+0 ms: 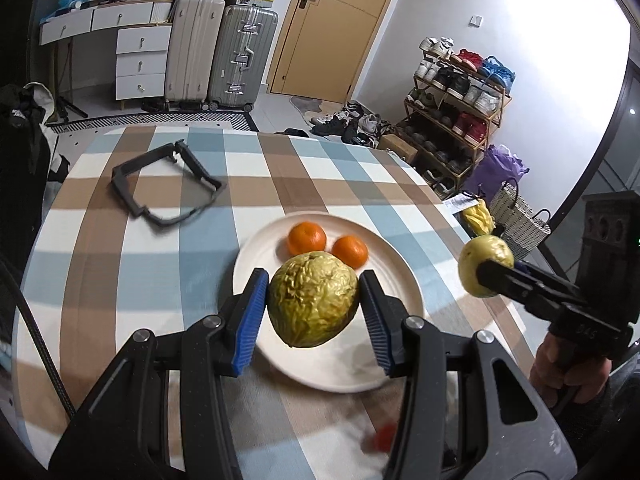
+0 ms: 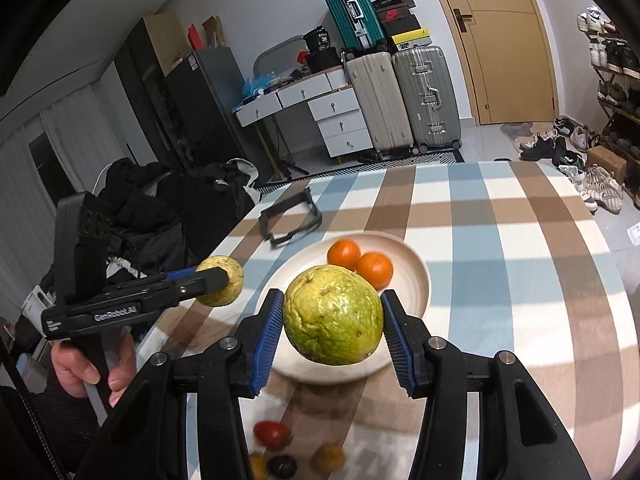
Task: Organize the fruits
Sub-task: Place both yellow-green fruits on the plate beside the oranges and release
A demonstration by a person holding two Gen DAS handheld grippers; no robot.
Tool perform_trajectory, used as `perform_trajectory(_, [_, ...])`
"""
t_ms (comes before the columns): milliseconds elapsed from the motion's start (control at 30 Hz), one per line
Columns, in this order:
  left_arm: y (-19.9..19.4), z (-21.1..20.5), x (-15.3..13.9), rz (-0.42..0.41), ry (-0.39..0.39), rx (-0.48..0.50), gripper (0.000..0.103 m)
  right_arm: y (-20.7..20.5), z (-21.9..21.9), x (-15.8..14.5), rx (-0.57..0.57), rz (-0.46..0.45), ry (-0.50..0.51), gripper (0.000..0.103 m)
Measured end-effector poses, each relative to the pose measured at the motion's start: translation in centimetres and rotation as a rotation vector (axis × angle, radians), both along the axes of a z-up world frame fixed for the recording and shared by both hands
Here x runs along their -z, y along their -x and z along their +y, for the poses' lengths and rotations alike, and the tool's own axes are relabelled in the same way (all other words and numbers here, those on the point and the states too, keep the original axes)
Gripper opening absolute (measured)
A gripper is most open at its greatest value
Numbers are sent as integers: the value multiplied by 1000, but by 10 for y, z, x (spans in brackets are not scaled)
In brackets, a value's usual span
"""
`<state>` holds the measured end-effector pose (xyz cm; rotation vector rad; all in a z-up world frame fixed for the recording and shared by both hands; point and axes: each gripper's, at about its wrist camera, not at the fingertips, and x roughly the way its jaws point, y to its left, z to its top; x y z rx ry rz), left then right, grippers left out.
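My left gripper point(image 1: 314, 306) is shut on a wrinkled yellow-green guava point(image 1: 313, 299) and holds it above the white plate point(image 1: 256, 256). Two oranges point(image 1: 307, 238) point(image 1: 350, 251) lie at the plate's far side. My right gripper point(image 2: 332, 318) is shut on a smoother green guava point(image 2: 333, 315), also above the plate point(image 2: 416, 280), near the oranges point(image 2: 344, 254). Each gripper shows in the other's view: the right one point(image 1: 486, 272) with its guava point(image 1: 482, 258) at the right, the left one point(image 2: 218, 280) with its guava point(image 2: 224, 286) at the left.
The checked tablecloth point(image 1: 120, 240) covers the table. A black plastic frame point(image 1: 168, 184) lies on it at the far left. Small tomatoes, red point(image 2: 272, 432) and several yellow and dark ones point(image 2: 328, 456), lie near the front edge. Suitcases, drawers and a shoe rack stand beyond.
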<state>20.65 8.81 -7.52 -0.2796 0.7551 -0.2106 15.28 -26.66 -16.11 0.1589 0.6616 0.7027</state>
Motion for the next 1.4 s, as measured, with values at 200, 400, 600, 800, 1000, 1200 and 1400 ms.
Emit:
perform_trajectory(200, [-45, 6, 19, 31, 5, 2, 44, -36, 7, -2, 3, -1, -2, 50])
perform_trajectory(400, [-74, 5, 41, 60, -5, 15, 44, -65, 19, 13, -1, 25, 24, 50])
perform_trajectory(600, [-92, 6, 60, 80, -9, 18, 44, -80, 30, 38, 0, 54, 86, 50])
perform_trajectory(800, [-99, 5, 69, 87, -16, 26, 44, -84, 35, 53, -1, 52, 141, 50])
perform_trajectory(1000, [-104, 3, 74, 93, -14, 18, 44, -90, 36, 65, 8, 82, 150, 50])
perform_trajectory(1200, [-107, 1, 69, 97, -19, 4, 44, -90, 41, 66, 30, 53, 172, 53])
perform_trajectory(1400, [-91, -2, 51, 81, -45, -17, 49, -72, 32, 47, 49, -8, 144, 72])
